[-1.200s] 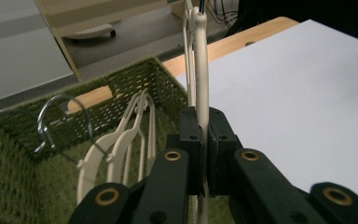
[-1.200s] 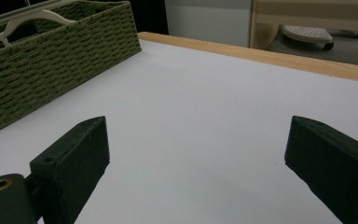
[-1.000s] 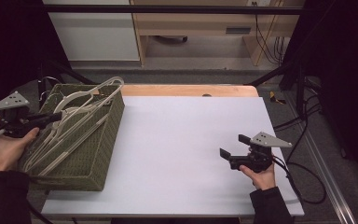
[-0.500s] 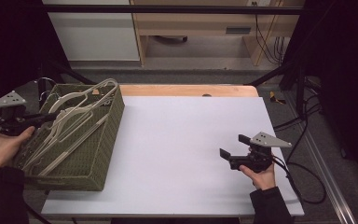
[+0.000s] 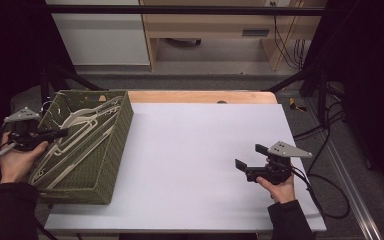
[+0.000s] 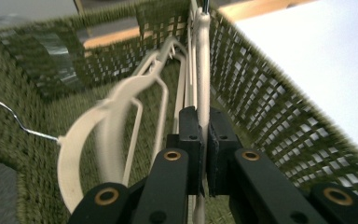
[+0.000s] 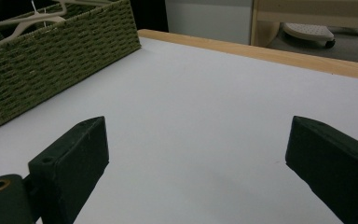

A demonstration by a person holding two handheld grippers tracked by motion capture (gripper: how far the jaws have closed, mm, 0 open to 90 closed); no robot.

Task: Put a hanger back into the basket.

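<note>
A green woven basket (image 5: 123, 123) stands at the table's left end with several white hangers (image 5: 82, 136) lying in it. My left gripper (image 5: 62, 132) reaches in over the basket's left rim. In the left gripper view the left gripper (image 6: 204, 126) is shut on the thin bar of one white hanger (image 6: 203, 65), which runs straight ahead along the basket wall (image 6: 265, 98). Another white hanger (image 6: 112, 112) lies blurred to its left. My right gripper (image 5: 250, 156) rests low over the white table at the right. Here the right gripper (image 7: 196, 149) stands open, with nothing between its jaws.
The white table top (image 5: 200, 145) stretches between the basket and the right hand, with a wooden strip (image 5: 200, 96) along its far edge. The basket (image 7: 51, 51) lies far left of the right gripper. Cables (image 5: 325, 180) trail off the table's right side.
My left gripper has sunk lower into the basket with the hanger, and the hangers that stood above the rim now lie lower inside. The right gripper has not moved.
</note>
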